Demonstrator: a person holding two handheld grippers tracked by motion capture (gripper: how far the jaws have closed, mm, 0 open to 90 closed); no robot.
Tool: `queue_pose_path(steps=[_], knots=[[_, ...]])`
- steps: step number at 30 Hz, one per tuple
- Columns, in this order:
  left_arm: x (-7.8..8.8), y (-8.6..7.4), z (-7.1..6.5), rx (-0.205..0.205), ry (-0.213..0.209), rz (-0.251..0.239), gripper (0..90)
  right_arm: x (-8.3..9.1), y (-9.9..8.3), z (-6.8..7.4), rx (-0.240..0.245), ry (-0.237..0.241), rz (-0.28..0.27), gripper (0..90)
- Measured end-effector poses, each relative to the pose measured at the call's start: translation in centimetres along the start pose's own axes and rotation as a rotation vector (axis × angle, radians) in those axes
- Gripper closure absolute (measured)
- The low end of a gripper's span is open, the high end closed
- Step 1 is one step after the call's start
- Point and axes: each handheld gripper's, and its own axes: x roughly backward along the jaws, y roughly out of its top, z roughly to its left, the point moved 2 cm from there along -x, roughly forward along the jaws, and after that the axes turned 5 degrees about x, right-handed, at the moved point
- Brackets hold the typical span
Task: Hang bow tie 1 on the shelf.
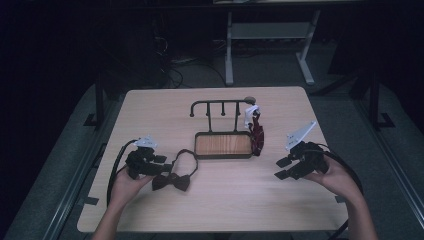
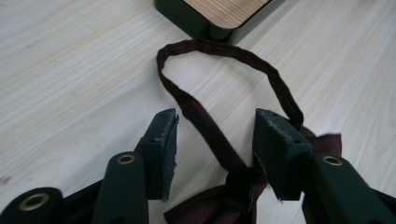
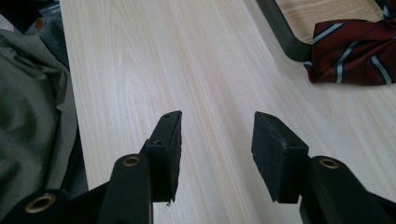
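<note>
The left hand-held gripper [image 2: 212,140] stood half open over the dark red bow tie [image 2: 224,196], its pads straddling the knot and one strand of the neck band without pressing on either; the band looped away ahead of it toward the corner of the wooden tray [image 2: 210,21]. The bow tie lay flat on the table [image 2: 70,70]. Well apart to the side, the right hand-held gripper [image 3: 215,140] was likewise half open and held nothing, with a striped necktie [image 3: 355,51] ahead of it beside the tray.
</note>
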Motion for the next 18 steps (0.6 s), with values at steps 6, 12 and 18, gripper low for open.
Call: queue_pose_path(steps=[6, 12, 18], knots=[[-1.3, 0.0, 0.3, 0.043, -0.012, 0.048, 54.0, 0.1, -0.2, 0.0, -0.002, -0.001, -0.001, 52.2], [-2.2, 0.3, 0.7, 0.069, -0.029, 0.076, 57.9, 0.1, -0.1, 0.1, 0.002, -0.002, -0.002, 52.2], [-2.6, 0.2, 0.8, 0.072, -0.04, 0.096, 69.4, 0.2, -0.3, 0.1, 0.002, -0.003, -0.006, 52.3]])
